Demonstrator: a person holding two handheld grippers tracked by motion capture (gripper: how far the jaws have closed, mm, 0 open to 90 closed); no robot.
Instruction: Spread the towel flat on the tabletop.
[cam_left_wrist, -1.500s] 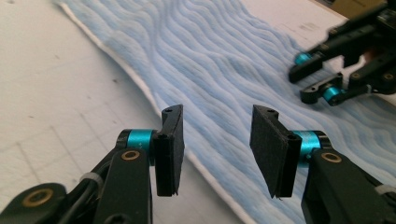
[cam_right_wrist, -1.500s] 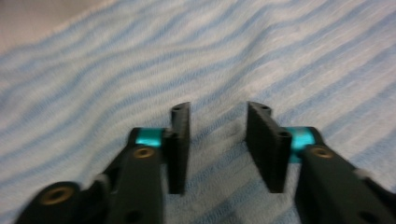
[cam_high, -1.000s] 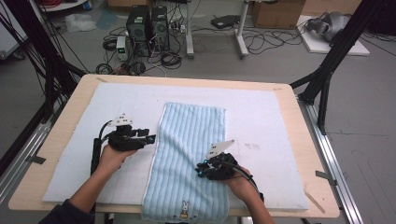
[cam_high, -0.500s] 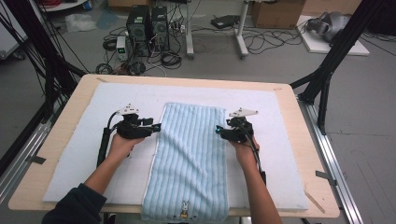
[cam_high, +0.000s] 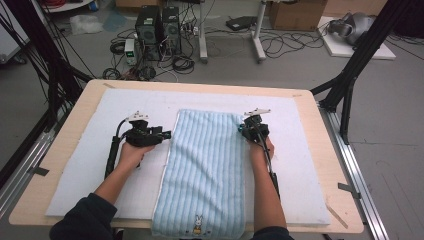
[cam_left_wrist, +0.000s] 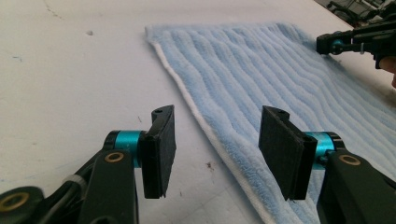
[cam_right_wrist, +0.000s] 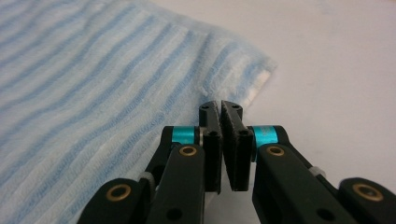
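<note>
White padding bears the blue towel; right tool, earlier lower, has just clenched at its far corner, left tool released.

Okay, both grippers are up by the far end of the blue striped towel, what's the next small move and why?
Probably close the left gripper on the towel. Its jaws stand open astride the towel's white-trimmed long edge, nothing pinched yet. The right gripper has just been closing and its jaws now meet at the edge near the far corner; whether cloth is caught between them is not clear. With both edges gripped, the far end could be lifted evenly.
</note>
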